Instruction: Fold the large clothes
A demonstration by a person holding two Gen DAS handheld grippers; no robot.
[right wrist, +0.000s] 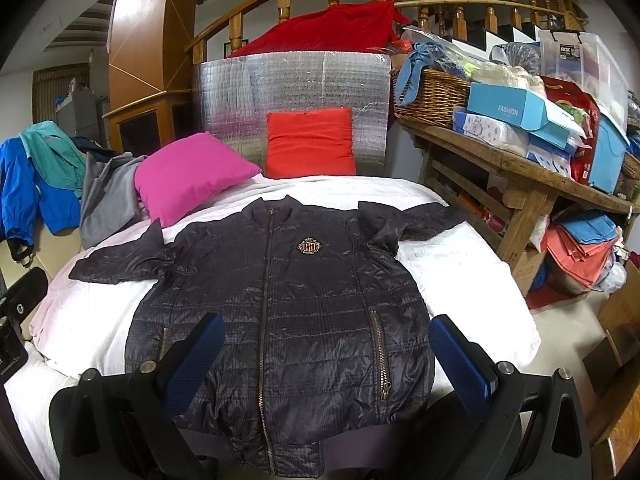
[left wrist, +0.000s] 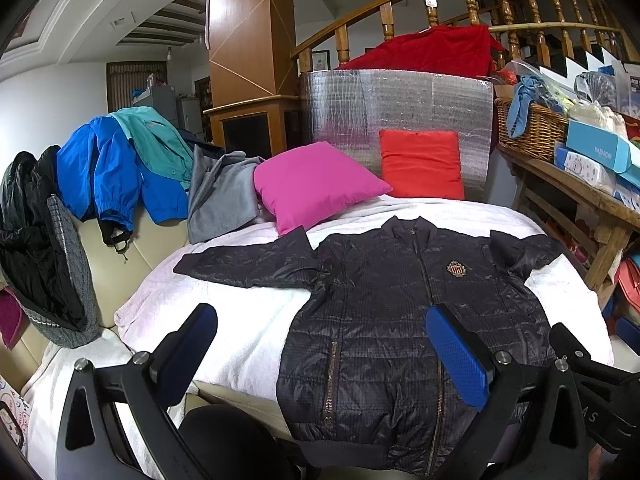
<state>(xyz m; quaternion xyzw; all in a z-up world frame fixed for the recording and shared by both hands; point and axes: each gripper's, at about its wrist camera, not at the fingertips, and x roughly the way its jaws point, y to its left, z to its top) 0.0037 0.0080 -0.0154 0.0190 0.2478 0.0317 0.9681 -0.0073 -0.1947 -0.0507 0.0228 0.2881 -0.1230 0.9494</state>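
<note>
With my left gripper (left wrist: 320, 332) and right gripper (right wrist: 326, 342) both spread wide and empty above the jacket (right wrist: 280, 312) at frame centre, its slick quilting could slip from a shallow pinch.

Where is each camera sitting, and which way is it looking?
Left wrist: sits on the left gripper, facing the dark jacket from its left side; its open blue fingers show, the right gripper at the edge.
Right wrist: sits on the right gripper, centered over the jacket hem; its open fingers show.
Both share the jacket, pink pillow and red pillow.
</note>
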